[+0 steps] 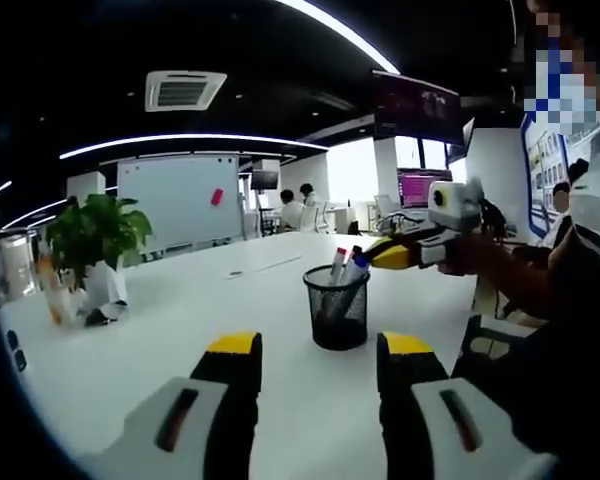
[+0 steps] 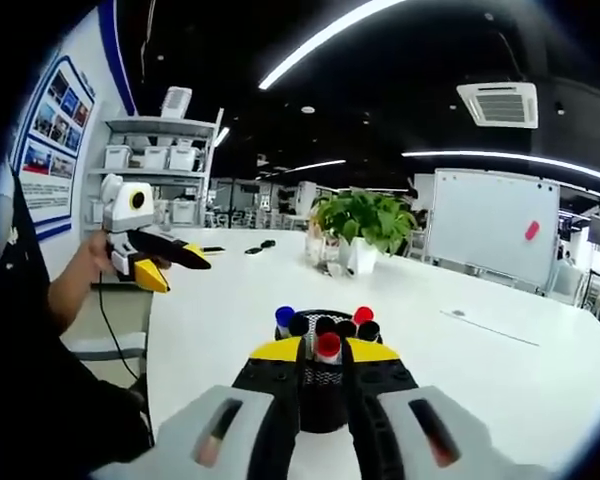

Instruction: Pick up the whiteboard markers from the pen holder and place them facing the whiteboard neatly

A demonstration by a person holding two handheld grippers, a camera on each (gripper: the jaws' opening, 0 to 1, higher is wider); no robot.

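Here, on the white tabletop (image 1: pixel 180 300), a black mesh pen holder (image 1: pixel 337 307) stands upright, markers (image 1: pixel 348 266) poking from its top. In the left gripper view the left hand-held gripper (image 1: pixel 320 350) hangs short of the holder, jaws spread wide, nothing between them. The right hand-held gripper (image 1: pixel 375 250) enters from the right there, tips at the marker caps; contact hard to judge from this side.

Right gripper view: right hand-held gripper (image 2: pixel 326 348) sits directly over the pen holder (image 2: pixel 323 385), whose body is mostly hidden behind the jaws. Jaws drawn close around a red-capped marker (image 2: pixel 327 346); whether the pads actually press it, cannot tell. Other caps cluster behind: blue (image 2: pixel 285 316), red (image 2: pixel 363 315), several black. Marker barrels hidden inside the mesh.

The left hand-held gripper (image 2: pixel 175 262) shows at left in that view, held in a hand (image 2: pixel 98 252), jaws apart.

Whiteboard (image 2: pixel 490 225) stands beyond the tabletop's far edge, a pink spot on it. Potted plant (image 2: pixel 362 225) on the tabletop, well apart from the holder.
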